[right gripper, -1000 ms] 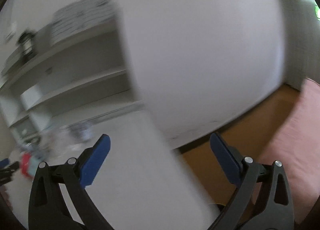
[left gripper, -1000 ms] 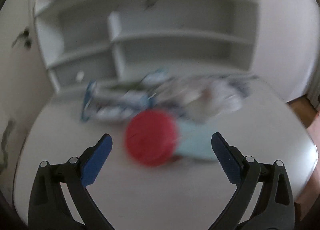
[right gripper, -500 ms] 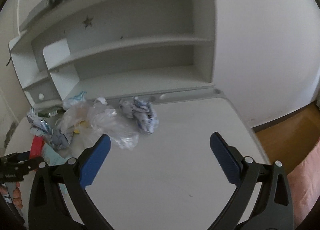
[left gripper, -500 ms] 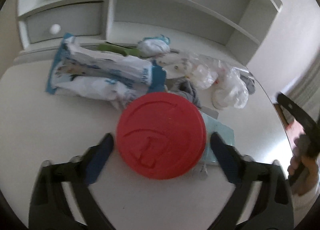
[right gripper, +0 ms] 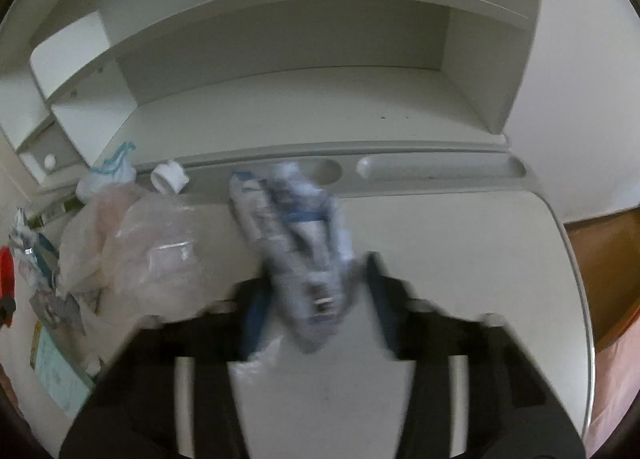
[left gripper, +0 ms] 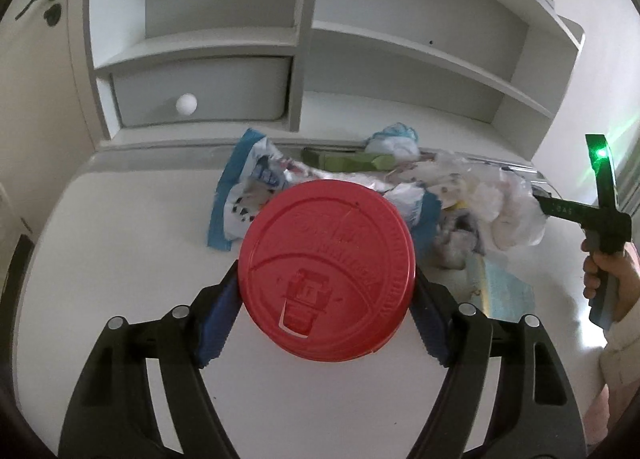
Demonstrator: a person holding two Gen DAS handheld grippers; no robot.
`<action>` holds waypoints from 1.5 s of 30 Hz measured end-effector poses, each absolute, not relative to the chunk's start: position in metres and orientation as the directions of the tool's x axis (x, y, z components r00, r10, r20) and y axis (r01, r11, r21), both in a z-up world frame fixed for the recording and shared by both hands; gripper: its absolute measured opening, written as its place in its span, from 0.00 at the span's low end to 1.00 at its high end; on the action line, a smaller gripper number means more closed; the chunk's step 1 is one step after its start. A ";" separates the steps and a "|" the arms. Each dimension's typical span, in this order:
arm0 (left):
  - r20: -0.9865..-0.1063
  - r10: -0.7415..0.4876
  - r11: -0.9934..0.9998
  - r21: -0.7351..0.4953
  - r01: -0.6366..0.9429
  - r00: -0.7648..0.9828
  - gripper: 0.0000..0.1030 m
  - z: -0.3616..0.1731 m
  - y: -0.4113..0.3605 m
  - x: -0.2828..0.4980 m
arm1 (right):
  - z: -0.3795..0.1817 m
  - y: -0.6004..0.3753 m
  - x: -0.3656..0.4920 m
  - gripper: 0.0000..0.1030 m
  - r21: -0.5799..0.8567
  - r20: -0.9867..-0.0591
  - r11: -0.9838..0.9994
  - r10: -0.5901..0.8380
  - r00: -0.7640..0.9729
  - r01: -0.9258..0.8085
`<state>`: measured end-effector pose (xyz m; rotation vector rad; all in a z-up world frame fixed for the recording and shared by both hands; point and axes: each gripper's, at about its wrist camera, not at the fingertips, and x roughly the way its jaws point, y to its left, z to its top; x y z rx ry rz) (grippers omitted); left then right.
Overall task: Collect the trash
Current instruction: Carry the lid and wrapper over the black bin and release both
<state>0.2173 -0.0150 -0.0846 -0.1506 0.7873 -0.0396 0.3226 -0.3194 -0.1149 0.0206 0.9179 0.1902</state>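
Grip comes first: our left gripper (left gripper: 326, 309) is closing around the cup under the red lid (left gripper: 327, 269), so we squeeze gently. Our right gripper (right gripper: 316, 323) is closing on the crumpled wrapper (right gripper: 296, 239); farther trash stays on the desk (right gripper: 460, 251).

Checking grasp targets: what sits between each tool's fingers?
Left wrist view: round red plastic lid between closing fingers. Right wrist view: crumpled blue-white wrapper between closing fingers, blurred.
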 end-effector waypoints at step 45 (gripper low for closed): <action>-0.990 -0.143 0.713 -0.106 0.693 -0.004 0.72 -0.380 -0.596 0.123 | -0.452 -0.744 0.029 0.33 0.433 -0.888 0.539 0.394 0.238 0.722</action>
